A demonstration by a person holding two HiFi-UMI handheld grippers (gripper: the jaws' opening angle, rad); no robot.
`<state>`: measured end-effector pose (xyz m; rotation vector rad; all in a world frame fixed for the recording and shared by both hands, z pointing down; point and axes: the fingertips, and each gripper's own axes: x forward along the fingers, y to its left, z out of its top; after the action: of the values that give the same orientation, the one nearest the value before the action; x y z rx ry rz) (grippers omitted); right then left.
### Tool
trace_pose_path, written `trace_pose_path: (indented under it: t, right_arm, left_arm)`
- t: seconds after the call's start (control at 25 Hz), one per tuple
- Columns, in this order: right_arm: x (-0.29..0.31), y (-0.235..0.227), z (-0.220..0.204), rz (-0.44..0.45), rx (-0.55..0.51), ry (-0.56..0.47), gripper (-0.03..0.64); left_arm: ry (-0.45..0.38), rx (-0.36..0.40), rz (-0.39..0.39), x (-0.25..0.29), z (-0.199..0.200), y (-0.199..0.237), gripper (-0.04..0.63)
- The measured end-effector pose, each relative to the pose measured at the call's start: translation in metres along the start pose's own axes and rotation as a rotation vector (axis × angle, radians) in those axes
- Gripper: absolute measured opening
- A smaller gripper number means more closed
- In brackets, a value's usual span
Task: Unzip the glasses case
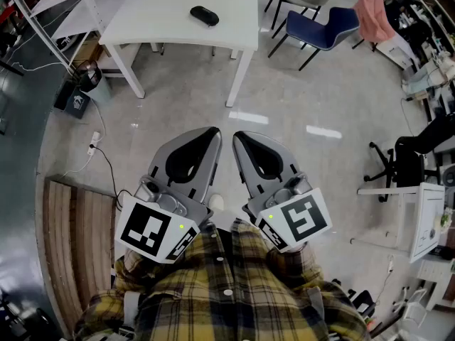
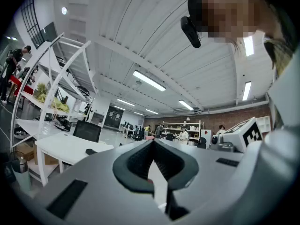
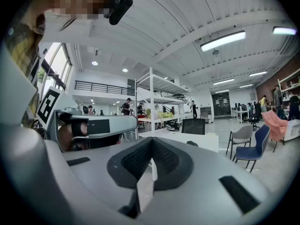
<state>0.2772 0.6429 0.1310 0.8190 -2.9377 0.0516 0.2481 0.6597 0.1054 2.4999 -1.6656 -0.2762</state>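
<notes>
Left tongs pressed together, empty; right tongs likewise. Glasses case far off on white surface, zip indiscernible.

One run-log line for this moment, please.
step: not started | left tongs: shut, empty | right tongs: shut, empty | glasses case: on white table, ahead of both tongs, untouched

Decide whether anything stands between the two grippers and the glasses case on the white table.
Nothing visible does. In the head view the left gripper and right gripper, both shut and empty, are far from the glasses case; only bare floor lies between them and the white table that bears it.
</notes>
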Motion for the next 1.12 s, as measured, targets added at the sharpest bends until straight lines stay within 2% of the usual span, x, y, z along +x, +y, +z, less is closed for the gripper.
trace_pose_path:
  t: [0.28, 0.72, 0.92, 1.12]
  right_arm:
    - [-0.011, -0.012, -0.002, -0.006, 0.01, -0.003, -0.002]
    - [-0.019, -0.04, -0.012, 0.036, 0.021, 0.008, -0.002]
    - [-0.008, -0.052, -0.016, 0.05, 0.038, 0.011, -0.002]
    - [0.029, -0.064, -0.021, 0.051, 0.048, 0.021, -0.002]
  left_arm:
    - [0.004, 0.007, -0.001, 0.011, -0.004, -0.01, 0.005]
    - [-0.003, -0.009, 0.054, 0.034, -0.015, -0.015, 0.005]
    - [0.002, 0.0, 0.076, 0.045, -0.016, -0.004, 0.005]
    - [0.006, 0.0, 0.085, 0.06, -0.015, 0.034, 0.005]
